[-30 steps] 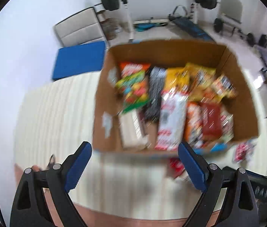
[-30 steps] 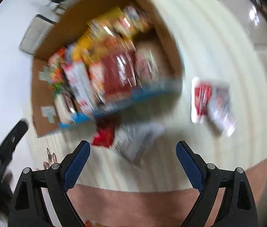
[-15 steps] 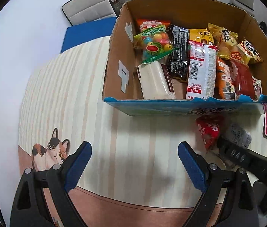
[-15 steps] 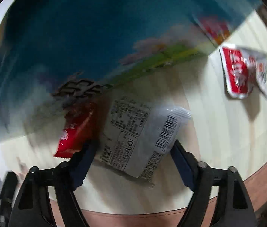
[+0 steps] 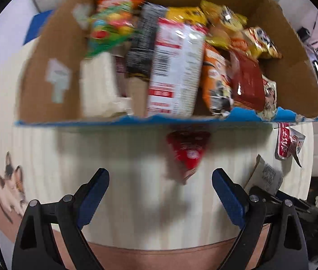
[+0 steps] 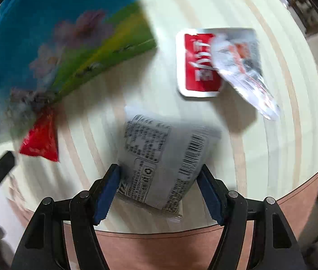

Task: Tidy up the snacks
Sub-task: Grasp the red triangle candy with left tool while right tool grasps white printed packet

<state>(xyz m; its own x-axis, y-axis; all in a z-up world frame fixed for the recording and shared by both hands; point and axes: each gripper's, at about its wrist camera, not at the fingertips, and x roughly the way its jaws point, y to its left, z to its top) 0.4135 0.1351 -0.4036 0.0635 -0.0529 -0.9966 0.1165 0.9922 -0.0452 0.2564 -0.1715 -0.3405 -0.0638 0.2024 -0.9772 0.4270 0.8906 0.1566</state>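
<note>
A cardboard box [image 5: 53,51] with a blue front stands on the striped mat, filled with several snack packets. A red packet [image 5: 187,153] lies in front of it, just ahead of my open, empty left gripper [image 5: 160,177]. My right gripper [image 6: 160,175] is shut on a grey packet [image 6: 165,155] with a barcode, held between both pads. The grey packet also shows in the left wrist view [image 5: 265,176]. A red-and-white packet [image 6: 206,65] lies on the mat beyond it. The red packet [image 6: 41,138] sits by the box front [image 6: 46,45].
The mat has a cat picture [image 5: 10,186] at its left edge and a pink border near me. The red-and-white packet also shows at the right in the left wrist view [image 5: 288,142]. A blue pad [image 5: 36,25] lies behind the box.
My right gripper has closed on the grey packet and pulled back a little from the box. My left gripper has moved closer to the box and the red packet.
</note>
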